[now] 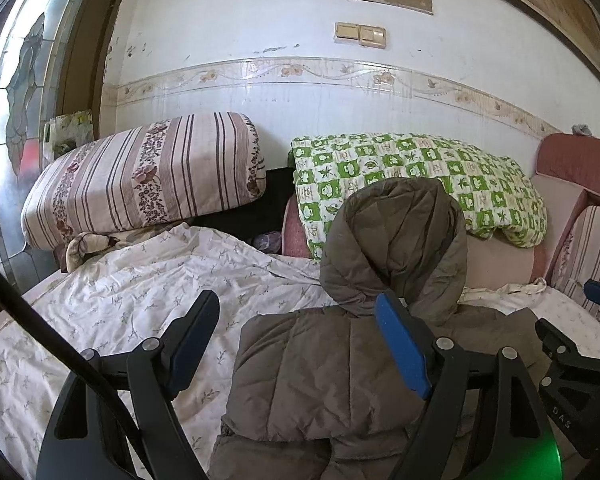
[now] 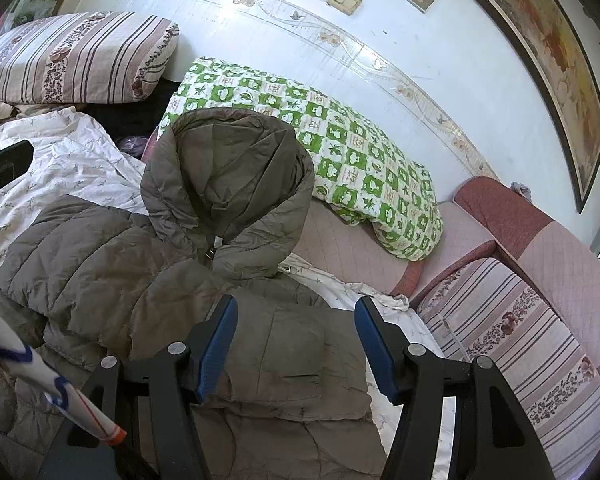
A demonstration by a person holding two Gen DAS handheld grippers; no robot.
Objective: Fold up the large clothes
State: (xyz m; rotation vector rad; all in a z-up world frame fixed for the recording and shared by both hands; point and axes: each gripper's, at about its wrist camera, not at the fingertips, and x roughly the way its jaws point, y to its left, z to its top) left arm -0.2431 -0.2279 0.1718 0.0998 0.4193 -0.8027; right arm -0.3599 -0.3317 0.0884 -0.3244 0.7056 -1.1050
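Note:
A grey-brown hooded puffer jacket (image 1: 332, 364) lies on a white flowered sheet (image 1: 140, 292), its hood (image 1: 396, 240) toward the wall. My left gripper (image 1: 300, 332) is open and empty above the jacket's left shoulder. In the right wrist view the jacket (image 2: 140, 280) lies face up with its zipper shut and its hood (image 2: 228, 176) spread. My right gripper (image 2: 296, 336) is open and empty above the jacket's right shoulder area. The right gripper's black body (image 1: 572, 352) shows at the left wrist view's right edge.
A striped floral pillow (image 1: 140, 180) and a green checked quilt (image 1: 420, 176) lie against the wall. A pink sofa arm (image 2: 520, 232) and a striped cushion (image 2: 512, 344) bound the right side. A white rolled item (image 2: 40, 376) crosses the lower left.

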